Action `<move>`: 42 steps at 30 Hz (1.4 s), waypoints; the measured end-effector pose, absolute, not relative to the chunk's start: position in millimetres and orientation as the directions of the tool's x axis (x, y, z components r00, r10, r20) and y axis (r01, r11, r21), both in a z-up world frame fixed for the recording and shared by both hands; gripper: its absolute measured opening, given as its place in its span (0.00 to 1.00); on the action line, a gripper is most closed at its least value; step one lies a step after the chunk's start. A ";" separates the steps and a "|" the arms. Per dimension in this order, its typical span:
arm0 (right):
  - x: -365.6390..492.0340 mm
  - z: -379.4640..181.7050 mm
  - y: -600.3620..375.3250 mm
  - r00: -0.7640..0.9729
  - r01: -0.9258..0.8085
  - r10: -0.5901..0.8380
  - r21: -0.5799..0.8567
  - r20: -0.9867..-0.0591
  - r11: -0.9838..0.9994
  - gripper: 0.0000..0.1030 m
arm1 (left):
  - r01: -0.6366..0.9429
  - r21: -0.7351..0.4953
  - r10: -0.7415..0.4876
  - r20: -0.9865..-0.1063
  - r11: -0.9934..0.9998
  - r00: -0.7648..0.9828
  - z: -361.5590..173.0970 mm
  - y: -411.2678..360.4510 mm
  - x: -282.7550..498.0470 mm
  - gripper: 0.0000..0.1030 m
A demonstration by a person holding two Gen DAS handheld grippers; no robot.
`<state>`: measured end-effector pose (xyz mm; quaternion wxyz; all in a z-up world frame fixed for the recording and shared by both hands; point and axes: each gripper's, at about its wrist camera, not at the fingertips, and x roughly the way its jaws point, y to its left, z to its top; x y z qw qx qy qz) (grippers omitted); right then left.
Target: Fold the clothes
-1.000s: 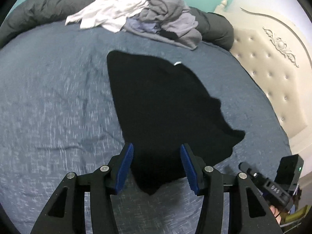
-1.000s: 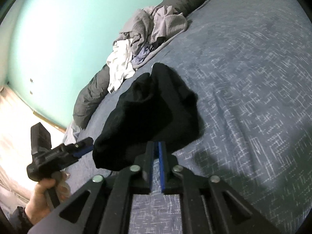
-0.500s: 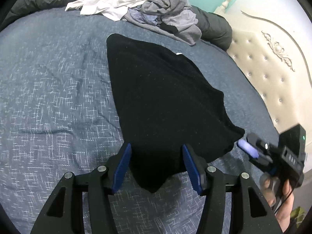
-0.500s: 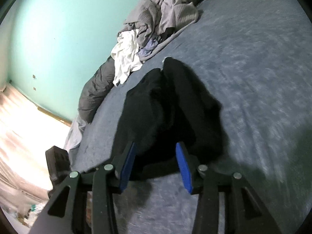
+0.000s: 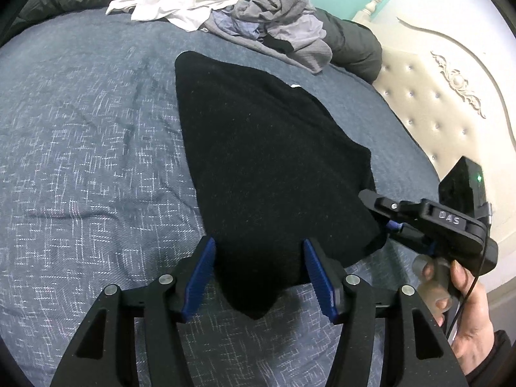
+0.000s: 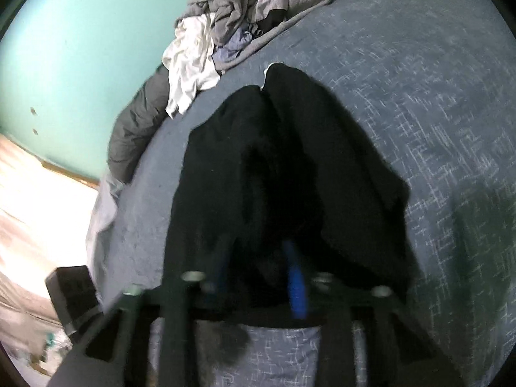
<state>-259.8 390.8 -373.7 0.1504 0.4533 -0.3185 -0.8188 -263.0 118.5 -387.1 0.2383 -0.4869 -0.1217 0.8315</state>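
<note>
A black garment lies flat on the blue bedspread, narrowing to a tip near me. My left gripper is open, its blue pads standing either side of that tip without touching it. My right gripper, held by a hand, is at the garment's right corner. In the right wrist view the black garment fills the middle. The right gripper there is blurred; its jaws are closing with cloth bunched between the pads, which still stand apart.
A heap of white and grey clothes lies at the far side of the bed against a dark rolled duvet. A cream padded headboard stands to the right. The bed's left edge and floor show in the right wrist view.
The right gripper let go of the lifted cloth, opened, moved to the garment's right corner and is narrowing again. The garment now lies flat. The left gripper sank slightly over the near tip.
</note>
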 end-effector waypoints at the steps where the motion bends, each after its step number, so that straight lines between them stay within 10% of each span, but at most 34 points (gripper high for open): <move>1: -260.1 -370.5 388.9 -0.546 -0.032 -0.529 0.647 -0.650 -0.762 0.17 | -0.278 -0.432 0.513 -0.753 -0.858 -0.411 -387.6 118.9 -262.9 0.60; 11: -239.9 -284.4 388.5 -0.653 0.154 -0.454 0.481 -0.606 -0.863 0.13 | -0.293 -0.430 0.519 -0.754 -0.854 -0.404 -377.9 133.7 -261.3 0.65; 23: -231.9 -393.9 426.2 -0.537 -0.041 -0.430 0.532 -0.726 -0.846 0.15 | -0.352 -0.321 0.445 -0.819 -0.879 -0.363 -375.8 148.4 -259.2 0.66; 42: -237.4 -351.2 379.0 -0.612 0.108 -0.349 0.362 -0.710 -0.926 0.17 | -0.303 -0.244 0.363 -0.819 -0.921 -0.443 -391.3 141.6 -271.6 0.66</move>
